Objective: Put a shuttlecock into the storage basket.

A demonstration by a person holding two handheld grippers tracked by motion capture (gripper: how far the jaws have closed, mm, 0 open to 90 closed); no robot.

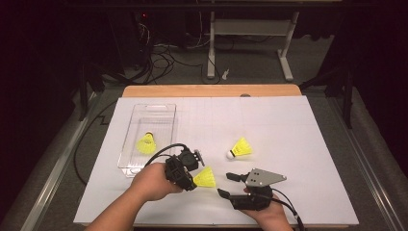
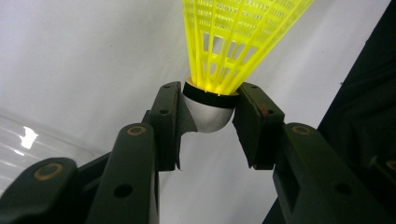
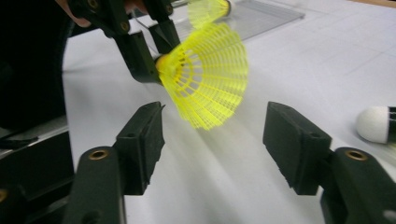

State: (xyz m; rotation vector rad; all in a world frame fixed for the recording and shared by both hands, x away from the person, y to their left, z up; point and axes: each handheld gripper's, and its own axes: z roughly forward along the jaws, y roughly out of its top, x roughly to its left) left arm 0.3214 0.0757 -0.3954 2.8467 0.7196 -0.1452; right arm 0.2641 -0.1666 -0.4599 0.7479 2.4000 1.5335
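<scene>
Right gripper point(image 1: 232, 185), nearest the camera at the near edge of the table, is sitting with its jaws spread wide and nothing between them. Left gripper point(image 1: 192, 179) is pinching a yellow shuttlecock point(image 1: 206, 177) by its white cork, one pad on each side of the rounded base; in the left gripper view the cork point(image 2: 208, 113) is seated squarely between the pads. Shuttlecock is being held just above the white sheet point(image 1: 288, 144), long axis roughly level, cork to the left in the left gripper, open skirt pointing right toward the right gripper's gap. In the right gripper view the skirt point(image 3: 208, 77) is hanging just beyond the open fingertips, slightly left of centre. Clear tray point(image 1: 144, 115) is lying to the far left with a second shuttlecock point(image 1: 146, 143) inside. Third shuttlecock point(image 1: 240, 148) is lying on the sheet, farther off and to the right. Judgement: whether handover or tray drop, the left gripper is the one carrying, and the tray lies on its own side.
</scene>
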